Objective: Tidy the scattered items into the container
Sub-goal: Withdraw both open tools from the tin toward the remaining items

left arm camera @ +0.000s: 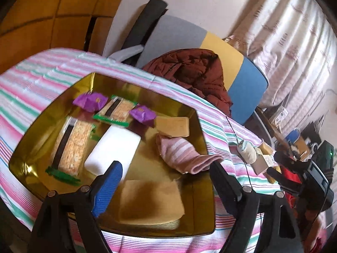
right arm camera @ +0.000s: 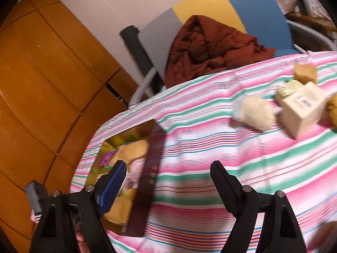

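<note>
Glossy gold tray, ribbed sock (pink-striped), open tongs

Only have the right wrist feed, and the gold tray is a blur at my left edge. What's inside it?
Observer: The left wrist view shows the gold tray holding two cracker packets, two purple wrapped sweets and a white block.
Operator: Everything fully inside?
Observer: No. A pink striped cloth hangs over the tray's right rim onto the tablecloth.
Operator: Left gripper holding anything?
Observer: No. The left gripper is open and empty, over a tan pad at the tray's near side.
</note>
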Available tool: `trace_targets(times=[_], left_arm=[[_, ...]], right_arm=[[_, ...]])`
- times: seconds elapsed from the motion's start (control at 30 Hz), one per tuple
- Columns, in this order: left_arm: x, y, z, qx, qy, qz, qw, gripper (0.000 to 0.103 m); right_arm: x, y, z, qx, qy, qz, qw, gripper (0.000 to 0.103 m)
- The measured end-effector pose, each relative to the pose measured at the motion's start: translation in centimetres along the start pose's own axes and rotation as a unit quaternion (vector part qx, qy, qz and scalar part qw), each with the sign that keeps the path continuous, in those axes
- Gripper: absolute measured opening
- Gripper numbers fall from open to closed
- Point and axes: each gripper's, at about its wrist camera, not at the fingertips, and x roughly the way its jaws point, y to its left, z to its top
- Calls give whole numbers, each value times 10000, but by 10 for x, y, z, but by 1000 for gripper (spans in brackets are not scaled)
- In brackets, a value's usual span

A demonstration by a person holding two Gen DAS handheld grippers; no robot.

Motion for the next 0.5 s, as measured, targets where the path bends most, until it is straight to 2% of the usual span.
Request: trace_targets(times=[0.17, 0.23, 0.33, 0.5], left_arm=[[2, -26, -2, 382, -60, -146, 9991, 86], [6, -36, -4, 502, 29, -115, 9987, 86], [12, -47, -7, 560, 146, -268, 9980, 86], [18, -78, -11, 926, 268, -442, 9944, 86]], right_arm=[[-18, -34, 6, 98, -36, -316, 9994, 83], [-26, -48, 9, 123, -46, -458, 9989, 83], [-39, -63, 16, 169, -123, -623, 9978, 83], [-64, -91, 35, 260, -286, -1064, 9936, 83]])
